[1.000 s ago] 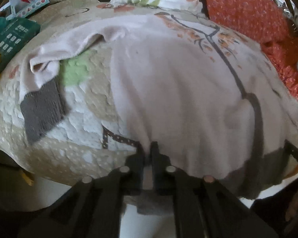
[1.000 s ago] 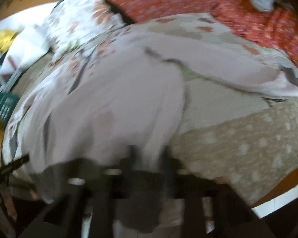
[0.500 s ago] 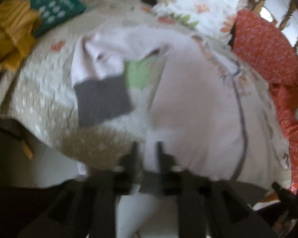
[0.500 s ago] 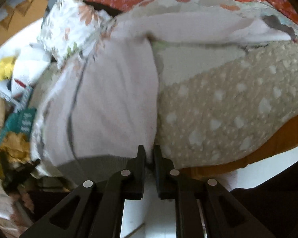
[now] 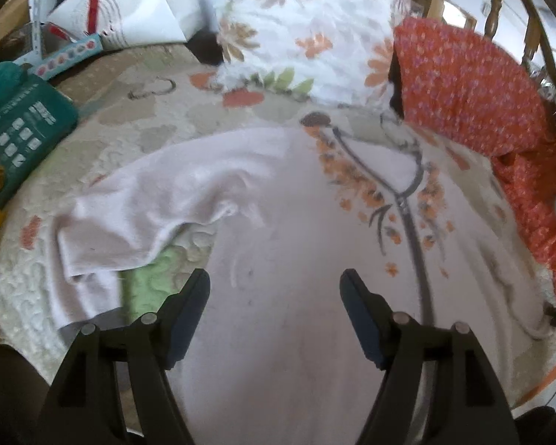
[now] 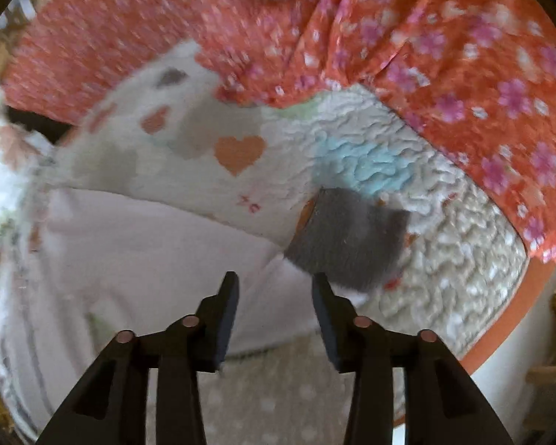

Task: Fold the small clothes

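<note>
Lying flat: pink shirt (image 5: 278,222) | below both just-opened jaws | unheld

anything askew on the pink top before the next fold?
Yes. The left sleeve is bunched and doubled over itself on the quilt, not flat. The right sleeve's grey cuff lies spread out. Both grippers' jaws have just opened with no cloth pinched.

1 pale top (image 5: 285,333), 1 quilt (image 5: 137,126), 2 pillows (image 5: 315,29), 1 teal package (image 5: 22,126)
</note>
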Demonstrator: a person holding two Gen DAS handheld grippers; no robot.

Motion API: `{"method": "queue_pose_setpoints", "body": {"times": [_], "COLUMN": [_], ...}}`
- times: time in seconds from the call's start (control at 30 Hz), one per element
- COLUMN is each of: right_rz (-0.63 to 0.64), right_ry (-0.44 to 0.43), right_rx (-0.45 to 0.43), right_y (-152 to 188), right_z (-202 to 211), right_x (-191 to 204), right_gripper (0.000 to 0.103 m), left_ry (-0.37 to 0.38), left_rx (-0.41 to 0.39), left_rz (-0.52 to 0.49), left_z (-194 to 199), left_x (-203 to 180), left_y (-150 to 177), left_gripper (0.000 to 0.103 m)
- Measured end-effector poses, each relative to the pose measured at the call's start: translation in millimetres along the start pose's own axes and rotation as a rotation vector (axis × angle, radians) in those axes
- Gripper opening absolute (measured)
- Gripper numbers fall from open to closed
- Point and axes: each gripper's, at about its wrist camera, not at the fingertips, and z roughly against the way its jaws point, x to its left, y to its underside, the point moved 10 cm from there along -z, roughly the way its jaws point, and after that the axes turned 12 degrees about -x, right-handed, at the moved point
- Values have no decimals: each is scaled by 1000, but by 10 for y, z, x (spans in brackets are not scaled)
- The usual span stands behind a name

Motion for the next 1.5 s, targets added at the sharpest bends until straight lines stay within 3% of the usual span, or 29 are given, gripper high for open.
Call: {"method": "queue_pose_setpoints", "body": {"times": [0.07,0.17,0.27,0.4,0.5,0.57,0.67,0.8,0.87,0.93,1.07,1.1,1.17,1.27,1.33,1.37,1.5], "right_rz": [26,80,13,-104,-186,-229,-318,-625,-689,-656,-524,-501,-461,-365,-272,-249,-203], "right_ry": [81,113,16,-174,-243,-268,-241,-252,-253,-243,-245,-251,-221,-113,-58,-59,-148], "right_rx": [43,31,-59,-346,-434,-426,-291,-87,-101,-124,-156,-156,-133,-204,-195,-190,-248], "right_y": [70,-43,-504,-1263,-1309,-1178,-635,108,166,138,29,18,15,-170,-241,-282,-579], "right_z": [-181,-152,176,1103,1357,1228,725,107,88,126,166,143,-9,-111,-152,-158,108], "right_x": [-21,36,100,65,-185,-354,-739,-1359,-1524,-1591,-1395,-1303,-1168,-1140,-1080,-1019,-431], "right_gripper": [47,5,5,5,5,5,5,8,8,8,54,56,56,56,21,11,11], "left_ry": [-24,26,53,84,123,142,144,135,124,121,117,117,119,124,109,95,16], "left_rx": [49,120,129,125,126,130,134,152,162,168,164,159,151,127,95,83,28], "left_rz": [6,93,117,123,132,133,118,108,109,106,80,66,46,44,72,87,164], "left_z": [-139,-283,-349,-341,-318,-302,-293,-325,-350,-363,-357,-347,-326,-257,-176,-137,7], "left_x": [16,-42,-140,-289,-407,-465,-506,-500,-483,-481,-522,-536,-556,-520,-386,-290,283], "left_y": [113,211,214,203,215,227,258,327,369,393,417,423,424,355,233,168,-242], "left_gripper": [72,72,72,72,72,72,72,72,72,72,72,72,72,72,72,72,72]}}
